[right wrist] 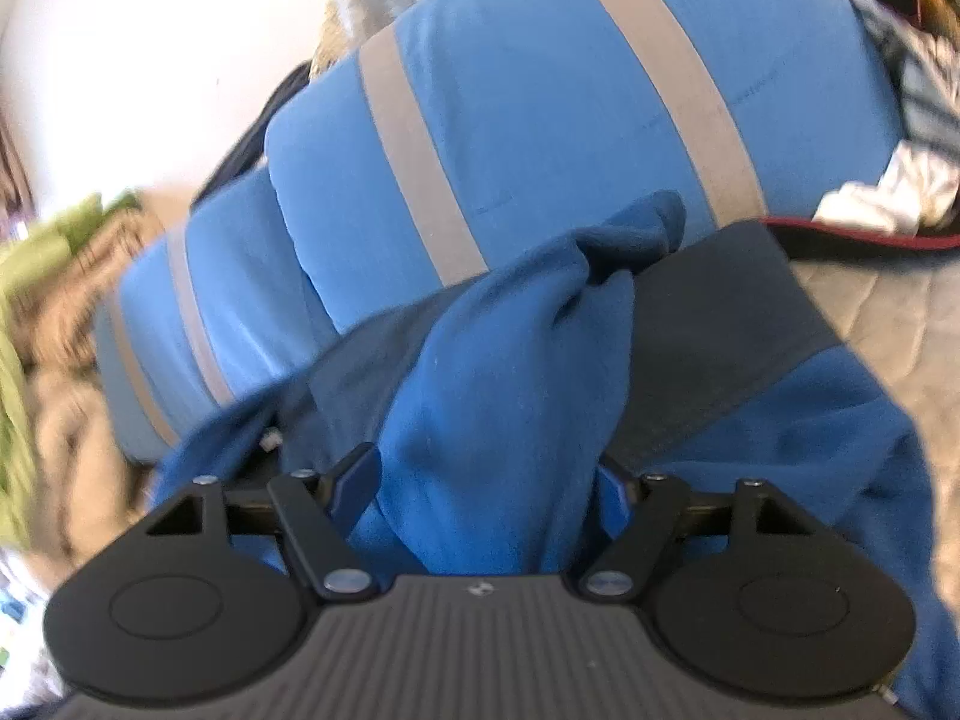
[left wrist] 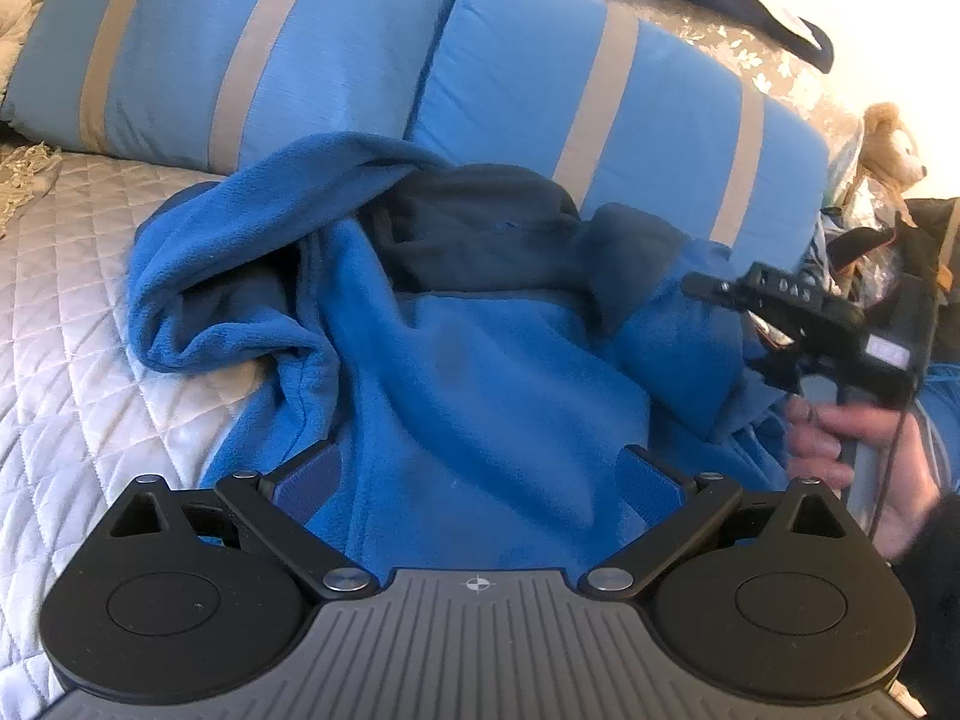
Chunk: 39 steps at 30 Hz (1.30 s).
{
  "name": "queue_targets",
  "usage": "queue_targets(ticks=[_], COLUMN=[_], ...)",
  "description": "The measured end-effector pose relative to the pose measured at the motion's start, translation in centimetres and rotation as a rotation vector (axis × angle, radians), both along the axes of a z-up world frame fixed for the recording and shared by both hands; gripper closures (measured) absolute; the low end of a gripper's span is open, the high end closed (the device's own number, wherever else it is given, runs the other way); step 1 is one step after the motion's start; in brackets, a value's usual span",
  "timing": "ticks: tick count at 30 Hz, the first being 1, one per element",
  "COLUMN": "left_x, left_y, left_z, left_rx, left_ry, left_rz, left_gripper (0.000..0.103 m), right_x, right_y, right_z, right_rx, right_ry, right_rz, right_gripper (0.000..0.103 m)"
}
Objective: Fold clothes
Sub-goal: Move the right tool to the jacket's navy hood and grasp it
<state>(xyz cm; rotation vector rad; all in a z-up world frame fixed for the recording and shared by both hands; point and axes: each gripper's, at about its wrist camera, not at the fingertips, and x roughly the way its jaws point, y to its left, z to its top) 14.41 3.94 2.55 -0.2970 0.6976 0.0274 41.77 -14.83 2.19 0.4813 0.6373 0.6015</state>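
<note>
Two striped pillows (left wrist: pixel 540 90) lie at the far side of the bed (left wrist: pixel 72 312) in the left wrist view, and the blue fleece (left wrist: pixel 456 372) is heaped on the quilt just in front of them, its dark lining (left wrist: pixel 480 228) showing at the far edge. The left gripper (left wrist: pixel 477 483) sits low over the near part of the fleece, its fingers (left wrist: pixel 306 480) spread wide with cloth between them but not pinched. At the right, a hand (left wrist: pixel 852 450) holds the right gripper (left wrist: pixel 729 330) over the fleece's right side. A stuffed toy (left wrist: pixel 894 144) sits far right.

From the right wrist view, a raised fold of fleece (right wrist: pixel 510 396) runs between the right gripper's (right wrist: pixel 486 486) fingers (right wrist: pixel 354 486); they stand partly apart, and whether the pads press the cloth I cannot tell. A pillow (right wrist: pixel 570 90) fills the far side
</note>
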Motion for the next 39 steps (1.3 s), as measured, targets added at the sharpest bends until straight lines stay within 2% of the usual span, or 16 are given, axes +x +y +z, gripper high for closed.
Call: queue_targets(ticks=[1, 2, 3, 10, 14, 16, 18, 19, 20, 21, 25, 28, 34, 37, 38, 39], left_x=[0.1, 0.1, 0.1, 0.1, -0.2, -0.2, -0.4, -0.4, -0.4, -0.4, -0.3, -0.2, 0.1, 0.1, 0.0, -0.1], left_y=[0.0, 0.0, 0.2, 0.8, 1.0, 1.2, 1.3, 1.3, 1.3, 1.3, 1.4, 1.5, 1.7, 1.8, 1.9, 2.1], left_z=[-0.1, -0.1, -0.1, 0.3, 0.4, 0.5, 0.6, 0.7, 0.7, 0.7, 0.5, 0.4, 0.3, 0.3, 0.4, 0.5], left_rx=[0.003, 0.002, -0.002, -0.025, -0.031, -0.041, -0.046, -0.046, -0.046, -0.044, -0.043, -0.05, -0.059, -0.065, -0.07, -0.079], left_ry=[0.003, 0.004, 0.004, -0.006, -0.008, -0.004, -0.007, -0.008, -0.009, -0.008, 0.003, 0.004, 0.008, 0.003, -0.004, -0.014], left_rz=[-0.001, 0.003, 0.009, 0.054, 0.064, 0.069, 0.077, 0.079, 0.078, 0.078, 0.084, 0.086, 0.087, 0.088, 0.092, 0.101], left_gripper=[0.003, 0.003, 0.003, 0.003, 0.003, 0.003, 0.003, 0.003, 0.003, 0.003, 0.003, 0.003, 0.003, 0.003, 0.003, 0.003], right_x=[0.4, 0.6, 0.6, -5.7, -9.7, -10.9, -11.1, -11.0, -10.8, -10.5, -7.6, -5.8, -3.5, -3.2, -3.3, -3.5], right_y=[-0.2, -0.4, -0.4, 2.5, 4.0, 4.1, 3.5, 2.9, 2.3, 1.7, -0.8, -2.0, -0.7, 1.3, 1.7, 2.1], right_z=[-0.2, -0.4, -0.2, 3.9, 4.5, 4.1, 4.3, 4.5, 4.8, 5.0, 4.5, 3.1, 1.8, 1.2, 1.0, 1.2], right_rx=[0.042, 0.068, 0.064, -0.083, -0.162, -0.221, -0.235, -0.228, -0.218, -0.196, -0.034, 0.055, 0.165, 0.156, 0.143, 0.126], right_ry=[0.023, 0.046, 0.059, -0.096, -0.085, -0.063, -0.064, -0.071, -0.081, -0.095, -0.047, -0.002, 0.066, 0.09, 0.088, 0.072], right_rz=[0.001, -0.003, -0.007, 0.186, 0.374, 0.416, 0.398, 0.37, 0.337, 0.287, 0.086, 0.015, 0.051, 0.079, 0.082, 0.088], right_gripper=[0.048, 0.074, 0.09, 0.093, 0.093, 0.083, 0.045, 0.035, 0.017, 0.011, 0.011, 0.011, 0.022, 0.036, 0.052, 0.075])
